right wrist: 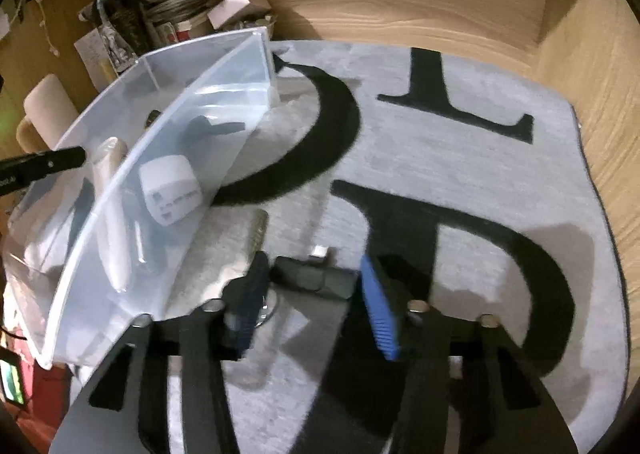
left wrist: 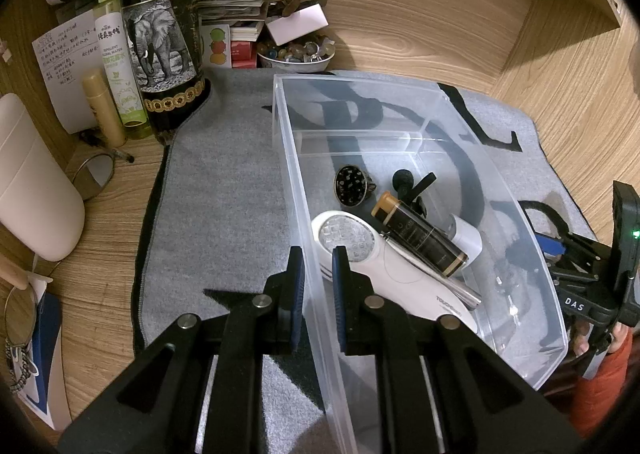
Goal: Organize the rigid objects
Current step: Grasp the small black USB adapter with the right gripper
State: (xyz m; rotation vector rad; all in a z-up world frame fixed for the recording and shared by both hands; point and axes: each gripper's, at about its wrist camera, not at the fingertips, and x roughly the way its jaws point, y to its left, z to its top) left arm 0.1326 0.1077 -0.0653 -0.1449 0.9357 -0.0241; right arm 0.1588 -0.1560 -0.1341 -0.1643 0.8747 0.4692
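A clear plastic bin (left wrist: 400, 94) stands on a grey mat with black letters (left wrist: 224, 194). It holds a white handheld device (left wrist: 384, 270), a black and gold bottle (left wrist: 420, 238), a black round grille piece (left wrist: 352, 185), a white adapter (left wrist: 466, 236) and small black parts. My left gripper (left wrist: 318, 282) straddles the bin's near left wall, jaws close on it. My right gripper (right wrist: 316, 294) is open, low over the mat (right wrist: 460, 174) beside the bin (right wrist: 160, 174), with a dark flat object (right wrist: 316, 278) between its fingers. The white adapter (right wrist: 170, 194) shows through the wall.
A dark wine bottle (left wrist: 160, 34), a green spray bottle (left wrist: 116, 54), a tan tube (left wrist: 104, 110), papers and a bowl of beads (left wrist: 296, 54) stand behind the mat. A white container (left wrist: 32, 182) and a mirror (left wrist: 96, 174) sit left. Wooden walls enclose the desk.
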